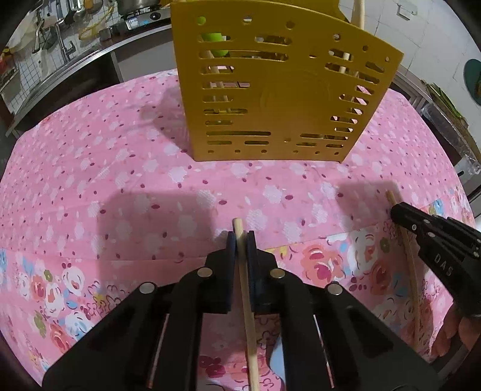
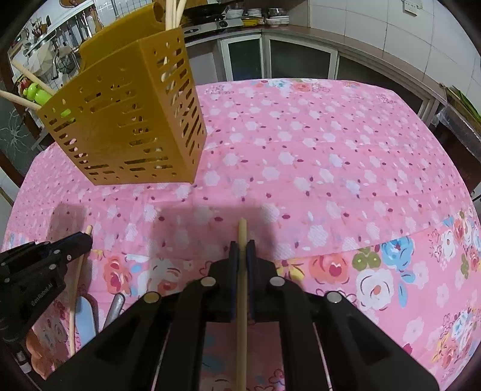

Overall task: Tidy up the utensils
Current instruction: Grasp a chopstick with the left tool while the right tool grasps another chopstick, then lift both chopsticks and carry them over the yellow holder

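A yellow slotted utensil holder stands on the pink flowered tablecloth; it also shows in the right wrist view, with wooden sticks and a green-ended utensil inside. My left gripper is shut on a wooden chopstick, in front of the holder. My right gripper is shut on another wooden chopstick. The right gripper shows at the right of the left wrist view. The left gripper shows at the left of the right wrist view.
In the right wrist view a light blue handle and a grey metal handle lie on the cloth at lower left. A kitchen counter with a sink and stove runs behind the table.
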### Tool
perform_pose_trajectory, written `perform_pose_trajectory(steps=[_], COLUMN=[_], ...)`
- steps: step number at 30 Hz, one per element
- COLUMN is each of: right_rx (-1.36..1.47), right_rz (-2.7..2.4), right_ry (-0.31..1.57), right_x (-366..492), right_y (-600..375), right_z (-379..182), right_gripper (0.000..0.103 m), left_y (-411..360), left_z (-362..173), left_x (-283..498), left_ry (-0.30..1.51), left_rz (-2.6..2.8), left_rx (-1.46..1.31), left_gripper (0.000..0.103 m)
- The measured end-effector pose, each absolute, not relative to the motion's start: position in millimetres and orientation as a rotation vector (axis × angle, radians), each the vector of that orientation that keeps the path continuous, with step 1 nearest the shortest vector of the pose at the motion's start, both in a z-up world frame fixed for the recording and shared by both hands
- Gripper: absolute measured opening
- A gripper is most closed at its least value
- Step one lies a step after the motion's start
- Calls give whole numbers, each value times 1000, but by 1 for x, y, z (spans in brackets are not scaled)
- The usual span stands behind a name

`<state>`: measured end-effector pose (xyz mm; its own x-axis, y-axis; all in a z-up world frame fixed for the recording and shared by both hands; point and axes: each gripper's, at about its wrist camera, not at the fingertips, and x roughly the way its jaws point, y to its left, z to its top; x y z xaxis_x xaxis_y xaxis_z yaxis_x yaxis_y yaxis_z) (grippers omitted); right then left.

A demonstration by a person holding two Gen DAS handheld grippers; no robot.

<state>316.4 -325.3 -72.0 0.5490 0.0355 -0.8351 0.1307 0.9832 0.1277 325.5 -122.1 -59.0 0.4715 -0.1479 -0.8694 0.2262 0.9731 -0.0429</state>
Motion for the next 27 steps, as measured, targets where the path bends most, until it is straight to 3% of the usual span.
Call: perform_pose_trajectory(steps=[27], right_rx=[189], right_rz=[31], right_ry=[675], right_x=[269], right_y=[-306], right_z=[26], right_gripper=[6], left_y=[-65], left_z=[39], left_x=[278], left_ry=[707], left_rz=[-262], left_rx=[-36], left_gripper=[5])
